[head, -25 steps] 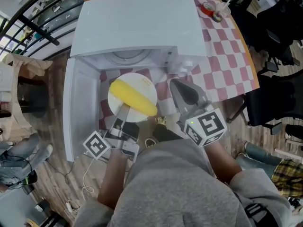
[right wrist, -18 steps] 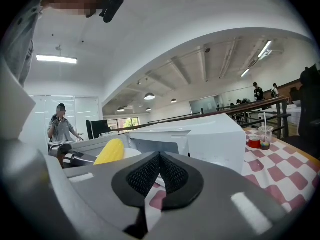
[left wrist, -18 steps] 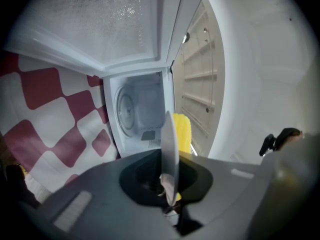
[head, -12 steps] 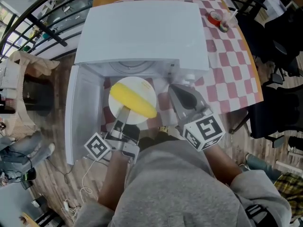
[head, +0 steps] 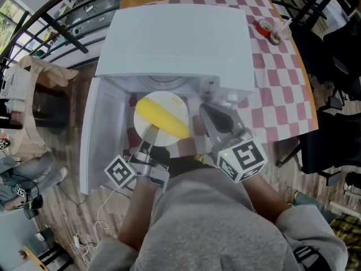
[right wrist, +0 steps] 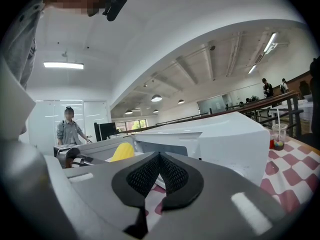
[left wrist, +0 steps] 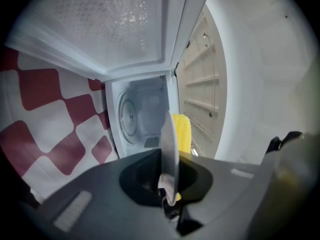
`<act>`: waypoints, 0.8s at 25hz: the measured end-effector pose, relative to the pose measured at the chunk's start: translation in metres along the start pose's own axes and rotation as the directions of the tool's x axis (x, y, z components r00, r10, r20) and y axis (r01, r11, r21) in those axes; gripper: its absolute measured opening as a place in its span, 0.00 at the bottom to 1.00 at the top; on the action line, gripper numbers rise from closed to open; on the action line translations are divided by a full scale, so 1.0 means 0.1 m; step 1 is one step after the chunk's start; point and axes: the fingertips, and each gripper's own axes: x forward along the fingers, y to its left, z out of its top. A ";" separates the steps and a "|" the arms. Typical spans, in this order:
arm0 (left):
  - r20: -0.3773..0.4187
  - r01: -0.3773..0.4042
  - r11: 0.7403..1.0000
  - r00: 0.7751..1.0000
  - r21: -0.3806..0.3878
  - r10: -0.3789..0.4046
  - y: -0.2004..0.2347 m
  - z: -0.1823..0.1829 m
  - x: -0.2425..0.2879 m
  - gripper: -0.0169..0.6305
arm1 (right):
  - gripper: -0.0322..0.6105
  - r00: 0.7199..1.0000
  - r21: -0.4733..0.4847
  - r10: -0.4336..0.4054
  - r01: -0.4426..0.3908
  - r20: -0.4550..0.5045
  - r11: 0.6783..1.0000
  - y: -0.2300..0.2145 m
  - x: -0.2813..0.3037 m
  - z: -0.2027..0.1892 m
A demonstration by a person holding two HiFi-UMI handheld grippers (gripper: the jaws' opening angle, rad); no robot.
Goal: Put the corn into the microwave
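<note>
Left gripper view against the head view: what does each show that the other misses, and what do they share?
Only the left gripper view: the left gripper with its jaws shut on the white plate, seen edge-on at the rim, and the back wall of the microwave cavity.
Only the head view: the right gripper, the microwave's top and the red tape roll.
Both: the plate, the corn on it, the open microwave door and the red-checked tablecloth.

Wood-plank floor (head: 62,219); red-white checkered tablecloth (head: 276,89); black railing (head: 65,34) beyond; ceiling strip light (right wrist: 62,65) overhead.
</note>
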 end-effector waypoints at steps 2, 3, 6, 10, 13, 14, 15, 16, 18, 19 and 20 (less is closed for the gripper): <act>0.004 -0.005 1.000 1.000 0.004 0.005 0.02 0.03 0.02 0.05 | 0.05 1.000 0.001 0.004 -0.004 0.006 1.000 0.01 0.02 0.00; 0.005 -0.007 1.000 1.000 0.006 0.007 0.03 0.04 0.03 0.05 | 0.05 1.000 0.001 0.006 -0.006 0.007 1.000 0.01 0.03 0.00; 0.011 -0.013 1.000 1.000 -0.001 0.013 0.10 0.10 0.07 0.05 | 0.05 1.000 -0.002 0.007 -0.007 0.005 1.000 0.02 0.08 -0.01; 0.008 -0.021 1.000 1.000 0.000 0.021 0.22 0.20 0.17 0.05 | 0.05 1.000 -0.011 0.001 -0.001 0.002 1.000 -0.01 0.18 0.00; 0.006 -0.023 1.000 1.000 -0.007 0.023 0.28 0.28 0.25 0.05 | 0.05 1.000 -0.017 0.003 -0.004 -0.012 1.000 0.00 0.28 0.01; 0.005 -0.024 1.000 1.000 -0.008 0.024 0.31 0.30 0.28 0.05 | 0.05 1.000 -0.020 0.005 -0.006 -0.016 1.000 0.00 0.32 0.02; 0.004 -0.025 1.000 1.000 -0.010 0.025 0.33 0.33 0.31 0.05 | 0.05 1.000 -0.022 0.006 -0.007 -0.019 1.000 0.00 0.36 0.02; 0.002 -0.027 1.000 1.000 -0.012 0.027 0.36 0.35 0.34 0.05 | 0.05 1.000 -0.023 0.007 -0.008 -0.021 1.000 0.00 0.40 0.02; -0.003 -0.033 0.999 0.999 -0.018 0.033 0.41 0.38 0.40 0.05 | 0.05 1.000 -0.020 0.008 -0.008 -0.025 1.000 0.00 0.46 0.02; -0.005 -0.038 0.999 0.999 -0.020 0.038 0.44 0.41 0.42 0.05 | 0.05 1.000 -0.018 0.008 -0.008 -0.028 1.000 0.00 0.50 0.02; -0.008 -0.043 0.999 0.999 -0.020 0.043 0.48 0.43 0.45 0.05 | 0.05 1.000 -0.016 0.007 -0.007 -0.031 1.000 -0.01 0.53 0.01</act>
